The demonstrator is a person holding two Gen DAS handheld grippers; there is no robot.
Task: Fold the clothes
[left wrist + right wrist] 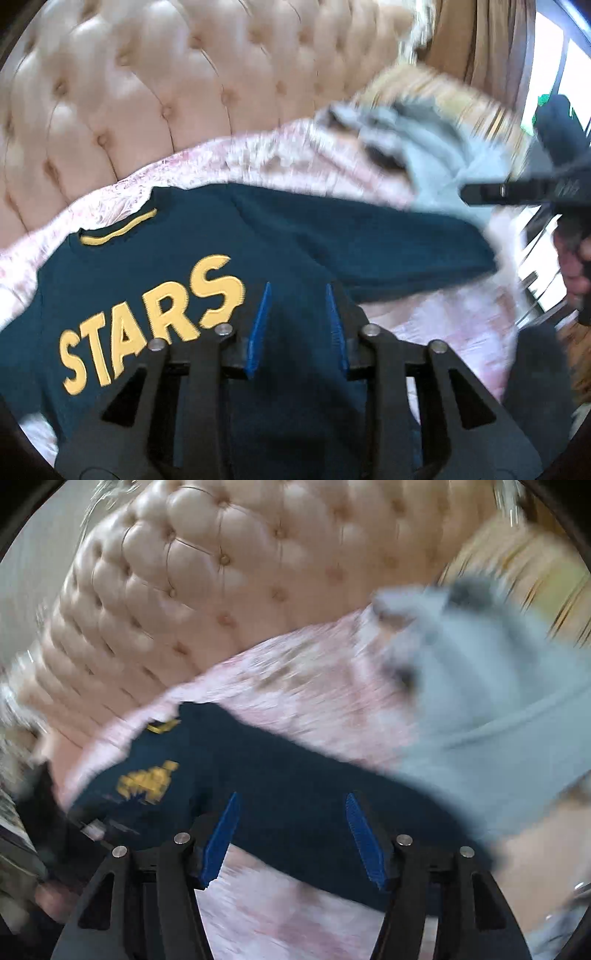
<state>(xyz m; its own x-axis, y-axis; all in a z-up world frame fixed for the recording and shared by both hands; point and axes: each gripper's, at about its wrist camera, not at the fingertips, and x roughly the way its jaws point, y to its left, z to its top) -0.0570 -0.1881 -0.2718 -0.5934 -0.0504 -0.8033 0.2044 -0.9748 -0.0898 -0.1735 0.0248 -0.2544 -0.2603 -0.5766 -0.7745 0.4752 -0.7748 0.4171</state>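
Dark green cotton T-shirt [303, 236] with yellow "STARS" lettering [147, 317] and a yellow-trimmed collar: spread front-up across pink patterned bedspread [236, 162], collar toward the headboard, one sleeve stretched out flat to the right. Soft, light, limp; no stiffness to hold a shape, so likely to sag and drag if lifted by one corner alone. Probably best pinched at a seam or doubled edge: sleeve cuff, shoulder, or hem, where the cloth gives the pads more to bite. Not slippery, not fragile, but prone to bunching against the textured bedspread.

Left tongs [298, 325] over the shirt's chest, blue pads standing a narrow gap apart, nothing seen pinched between them. Right tongs [291, 834] over the outstretched sleeve [332, 797], blue pads spread wide, empty, clear of the cloth.

Around: pale grey crumpled garment [491, 701] heaped on the bed just beyond the sleeve end, close enough to catch or get dragged in during a fold toward that side. Beige tufted button headboard [147, 92] behind the collar, limiting room at that end. Tan curtain [476, 44] and bright window beyond, well apart. Much motion blur in the right wrist view, so fine detail of the sleeve edge not readable.
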